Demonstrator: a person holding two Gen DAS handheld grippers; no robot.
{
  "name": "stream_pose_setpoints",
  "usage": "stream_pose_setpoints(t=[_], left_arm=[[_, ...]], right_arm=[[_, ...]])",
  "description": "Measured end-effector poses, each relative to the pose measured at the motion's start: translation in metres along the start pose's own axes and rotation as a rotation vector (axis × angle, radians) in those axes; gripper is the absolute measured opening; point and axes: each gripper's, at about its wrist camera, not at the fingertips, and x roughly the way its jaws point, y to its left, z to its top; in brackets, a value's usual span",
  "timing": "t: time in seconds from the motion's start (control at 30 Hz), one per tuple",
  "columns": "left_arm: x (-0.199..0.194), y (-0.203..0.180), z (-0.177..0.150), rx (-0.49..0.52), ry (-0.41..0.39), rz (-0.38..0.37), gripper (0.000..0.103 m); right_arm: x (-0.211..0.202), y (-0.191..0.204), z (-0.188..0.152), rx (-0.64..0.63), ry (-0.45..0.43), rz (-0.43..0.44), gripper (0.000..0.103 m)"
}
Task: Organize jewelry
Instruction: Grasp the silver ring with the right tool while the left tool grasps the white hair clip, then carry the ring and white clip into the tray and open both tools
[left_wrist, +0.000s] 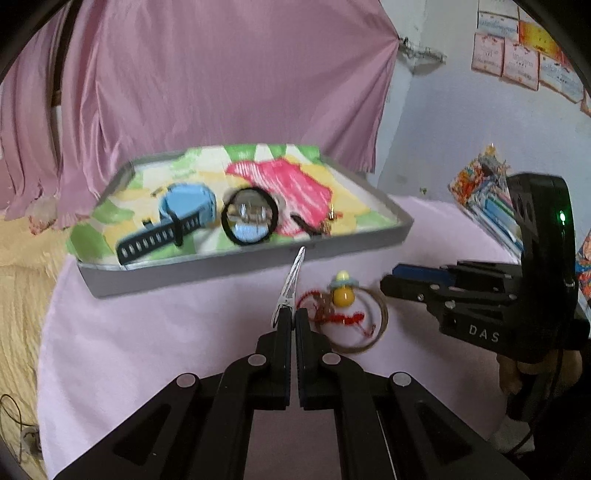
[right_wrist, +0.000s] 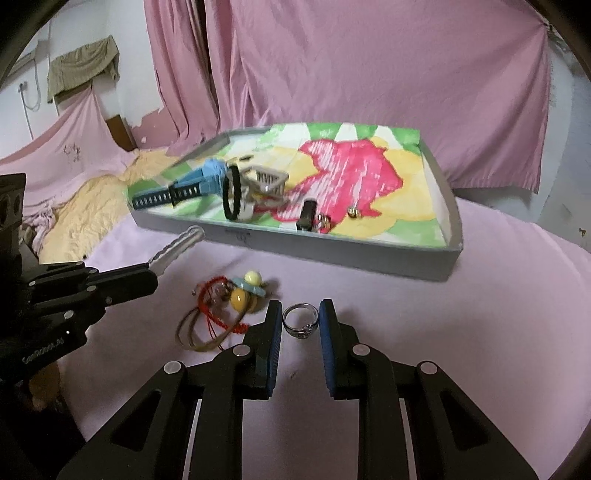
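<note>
Hair clip (left_wrist: 290, 286) in left gripper (left_wrist: 293, 317)

Left tool (left_wrist: 292, 317) grips a silver hair clip (left_wrist: 291, 282), apparently before the tray (left_wrist: 236, 264).

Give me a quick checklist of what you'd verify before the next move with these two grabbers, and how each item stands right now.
1. Left gripper shut on the silver hair clip: ok.
2. Clip pointed toward the tray: ok.
3. Silver ring lies between the open right gripper fingers: ok.
4. Fingers touching the ring yet: cannot tell.
5. Free room in the tray beside the blue watch: ok.
6. Red cord and yellow charm clear of the right gripper: ok, just beside it.
</note>
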Motion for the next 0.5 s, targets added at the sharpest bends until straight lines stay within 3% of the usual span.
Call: stream_pose_setpoints(t=[0.2,0.5], left_arm=[[0.001,0.014,0.022,-0.068,-0.063,0.062,0.002],[0.033,0.033,0.050,-0.110,-0.038,0.108,0.002]], right_arm=[[-0.006,-0.004,0.022,0.009,-0.083,-0.004,0.018],[0.022,-0.008,0.058,0.015,-0.099,0.010,0.018]])
